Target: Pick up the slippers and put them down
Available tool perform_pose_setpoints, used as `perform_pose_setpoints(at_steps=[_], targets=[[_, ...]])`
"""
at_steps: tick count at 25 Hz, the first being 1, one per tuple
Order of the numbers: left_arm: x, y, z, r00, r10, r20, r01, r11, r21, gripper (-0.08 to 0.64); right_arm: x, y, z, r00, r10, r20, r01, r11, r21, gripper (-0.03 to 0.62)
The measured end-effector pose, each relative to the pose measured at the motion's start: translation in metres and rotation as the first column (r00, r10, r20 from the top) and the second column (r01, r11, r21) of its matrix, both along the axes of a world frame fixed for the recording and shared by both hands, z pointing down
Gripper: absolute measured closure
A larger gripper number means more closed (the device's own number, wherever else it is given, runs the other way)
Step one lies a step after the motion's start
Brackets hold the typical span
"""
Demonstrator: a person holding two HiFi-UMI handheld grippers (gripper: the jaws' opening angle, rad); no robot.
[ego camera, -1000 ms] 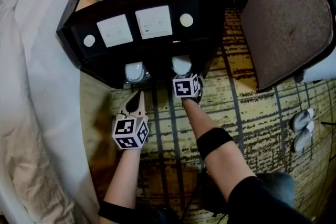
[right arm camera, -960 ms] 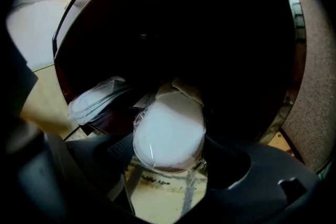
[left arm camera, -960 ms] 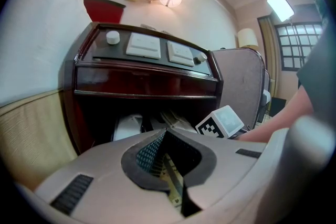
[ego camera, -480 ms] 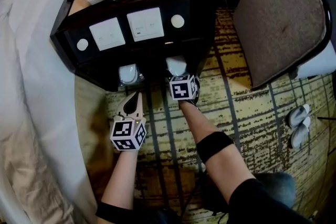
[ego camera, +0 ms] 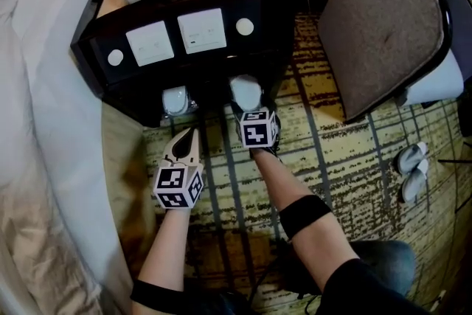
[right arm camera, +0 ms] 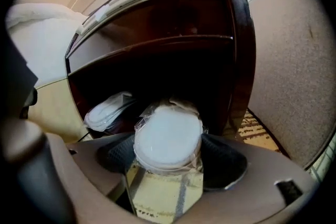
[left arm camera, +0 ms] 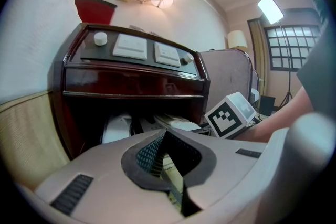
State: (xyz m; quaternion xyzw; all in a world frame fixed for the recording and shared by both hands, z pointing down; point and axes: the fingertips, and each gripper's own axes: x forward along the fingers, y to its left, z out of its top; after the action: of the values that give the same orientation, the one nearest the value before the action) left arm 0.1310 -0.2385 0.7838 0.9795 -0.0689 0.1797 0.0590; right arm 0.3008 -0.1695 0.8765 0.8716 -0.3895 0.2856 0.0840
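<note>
One wrapped slipper pair [right arm camera: 168, 136]: at the mouth of the nightstand [right arm camera: 157, 23] lower shelf.
Right gripper [right arm camera: 168, 161]: jaws wide, pads pressing the pair's sides.
Second pack [right arm camera: 107, 107]: inside the shelf, further left.
Left gripper [left arm camera: 166, 139]: jaws together, empty, over patterned carpet [ego camera: 354, 158].

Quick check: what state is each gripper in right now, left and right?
Left gripper: closed, holding nothing.
Right gripper: closed on the plastic-wrapped slippers, gripping them by the sides.
</note>
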Motion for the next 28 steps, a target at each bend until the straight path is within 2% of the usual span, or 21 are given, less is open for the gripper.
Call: perform_pose_setpoints(at_steps=[14,28], targets=[[-0.005,-0.004,-0.003,0.999,0.018,-0.03,-0.019,1.0,-0.022,0.557,-0.056,0.033,-0.047,0.999,0.021,-0.038,-0.018,0.997,0.081,0.206],[0.002,0.003,-0.009,0.997,0.063,-0.049,-0.064,0.998,-0.012,0.557,-0.131,0.086,-0.073,0.998,0.014,-0.068,-0.009,0.997,0.074,0.204]])
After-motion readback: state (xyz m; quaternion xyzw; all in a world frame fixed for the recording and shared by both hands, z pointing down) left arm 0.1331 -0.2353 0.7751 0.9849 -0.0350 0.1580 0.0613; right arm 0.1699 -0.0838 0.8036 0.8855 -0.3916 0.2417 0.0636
